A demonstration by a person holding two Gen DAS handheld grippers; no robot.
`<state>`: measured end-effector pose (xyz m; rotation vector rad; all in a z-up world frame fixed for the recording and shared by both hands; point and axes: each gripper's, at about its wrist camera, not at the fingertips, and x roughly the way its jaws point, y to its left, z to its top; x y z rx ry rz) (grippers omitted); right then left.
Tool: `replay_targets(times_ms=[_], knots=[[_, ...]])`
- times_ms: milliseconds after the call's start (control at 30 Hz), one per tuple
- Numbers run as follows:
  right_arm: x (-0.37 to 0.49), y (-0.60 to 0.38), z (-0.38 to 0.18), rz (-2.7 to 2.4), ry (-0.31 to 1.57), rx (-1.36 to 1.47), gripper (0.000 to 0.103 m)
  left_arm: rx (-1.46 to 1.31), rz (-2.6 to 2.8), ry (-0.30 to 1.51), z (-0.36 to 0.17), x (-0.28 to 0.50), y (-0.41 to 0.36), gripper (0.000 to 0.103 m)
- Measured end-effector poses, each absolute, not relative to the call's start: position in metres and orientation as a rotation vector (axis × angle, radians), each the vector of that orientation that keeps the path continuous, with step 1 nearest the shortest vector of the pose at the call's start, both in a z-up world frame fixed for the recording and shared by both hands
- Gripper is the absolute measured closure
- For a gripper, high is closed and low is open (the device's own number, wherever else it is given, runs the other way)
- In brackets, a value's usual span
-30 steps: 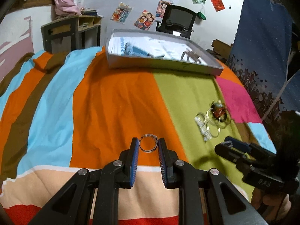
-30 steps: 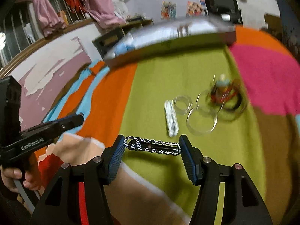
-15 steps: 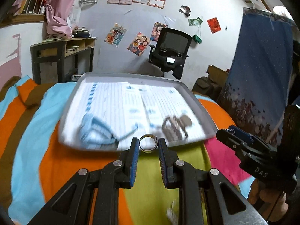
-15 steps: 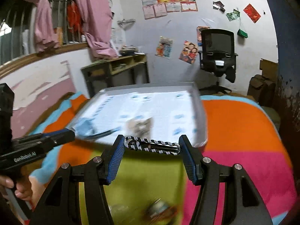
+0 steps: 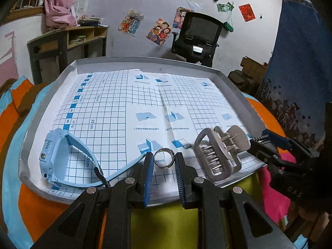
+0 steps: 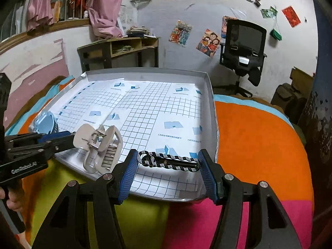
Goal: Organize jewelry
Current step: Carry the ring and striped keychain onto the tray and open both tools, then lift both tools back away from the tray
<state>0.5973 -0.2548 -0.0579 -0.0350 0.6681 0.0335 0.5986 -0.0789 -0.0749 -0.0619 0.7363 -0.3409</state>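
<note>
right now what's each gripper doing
left gripper: closed on a small silver metal ring
right gripper: closed on a black-and-white striped hair clip

Counting one grey tray, one light-blue watch, one beige hair claw, one silver ring, one black-and-white striped hair clip, two grippers, left and right, one black office chair and one wooden desk.
</note>
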Motion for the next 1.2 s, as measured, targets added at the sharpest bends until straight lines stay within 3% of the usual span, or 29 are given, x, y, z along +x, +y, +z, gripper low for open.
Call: replay_targets(times_ms=[133,233,300,533,600,767,1200], knots=[[0.592,-0.252,-0.058,0.037,0.672,-0.061,0.048,-0.039,-0.325,0.724,-0.076,0.595,-0.082,0.08],[0.588,-0.252,-0.055,0.033,0.663,-0.051,0.048,-0.04,-0.313,0.72,-0.073,0.589,-0.083,0.059],[0.581,-0.255,-0.05,0.022,0.635,-0.043,0.044,-0.059,-0.306,0.692,-0.067,0.579,-0.079,0.04],[0.521,-0.262,-0.002,0.004,0.454,0.012,0.028,-0.091,-0.273,0.548,-0.02,0.526,-0.065,0.014],[0.495,-0.264,0.016,-0.002,0.393,0.027,0.012,-0.114,-0.254,0.488,-0.003,0.504,-0.059,0.002],[0.431,-0.262,0.052,0.01,0.28,0.035,0.002,-0.126,-0.222,0.335,0.045,0.433,-0.047,0.0],[0.246,-0.241,0.095,0.056,0.133,0.017,0.001,-0.102,-0.208,0.172,0.079,0.251,-0.027,0.0]])
